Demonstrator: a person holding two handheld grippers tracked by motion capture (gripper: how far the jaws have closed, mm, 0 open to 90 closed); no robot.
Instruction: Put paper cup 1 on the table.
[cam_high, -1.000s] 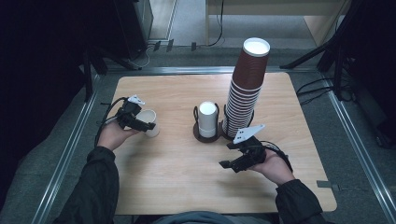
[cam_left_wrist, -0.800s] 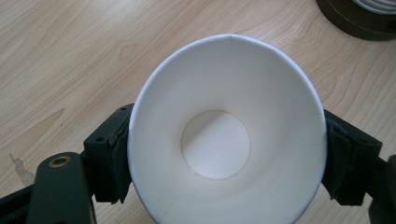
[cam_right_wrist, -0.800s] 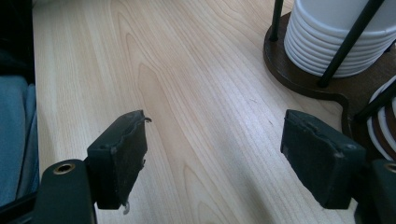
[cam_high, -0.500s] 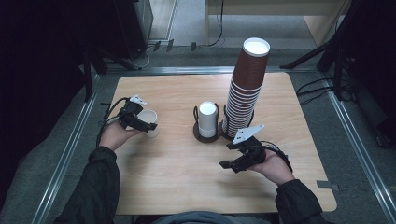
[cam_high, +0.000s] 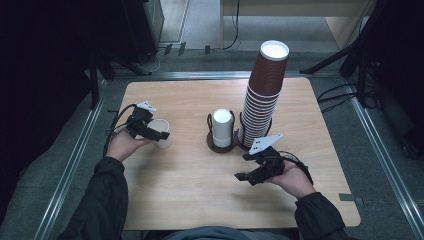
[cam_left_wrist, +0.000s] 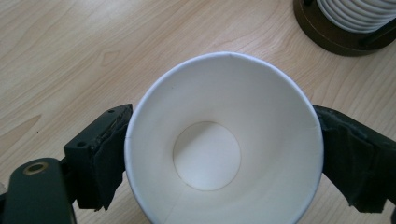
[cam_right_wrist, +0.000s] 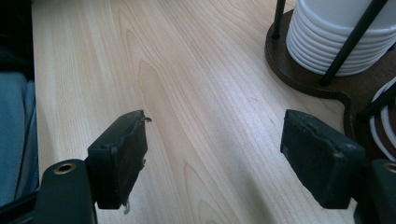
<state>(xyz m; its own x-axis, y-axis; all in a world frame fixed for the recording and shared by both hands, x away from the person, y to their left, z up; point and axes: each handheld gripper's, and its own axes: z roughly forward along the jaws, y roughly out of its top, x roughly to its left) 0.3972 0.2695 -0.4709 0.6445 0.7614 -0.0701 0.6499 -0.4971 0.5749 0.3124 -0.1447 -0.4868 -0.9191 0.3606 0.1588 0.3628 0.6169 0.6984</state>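
The wooden table (cam_high: 200, 210) carries the whole work area, pale and wood-grained. At its far middle stands a dark two-ring holder (cam_high: 223, 145). The holder's right ring bears the tall stack of brown cups (cam_high: 262, 95), leaning slightly, its white inside showing at the top. The left ring bears a short stack of white cups (cam_high: 222, 125).

The right gripper (cam_high: 252, 175) sits at the near right of the table, in front of the tall stack and apart from it. Its jaws stand wide with bare tabletop between them; in the right gripper view the pads frame plain wood, the holder base off to the upper right.

The left gripper (cam_high: 155, 134) is at the left of the table. A single white paper cup (cam_high: 161, 131) sits between its jaws, mouth facing the gripper's camera. The jaws have just been opening. In the left gripper view the two pads (cam_left_wrist: 109, 156) lie at the cup's rim on either side; whether they press on it cannot be told.
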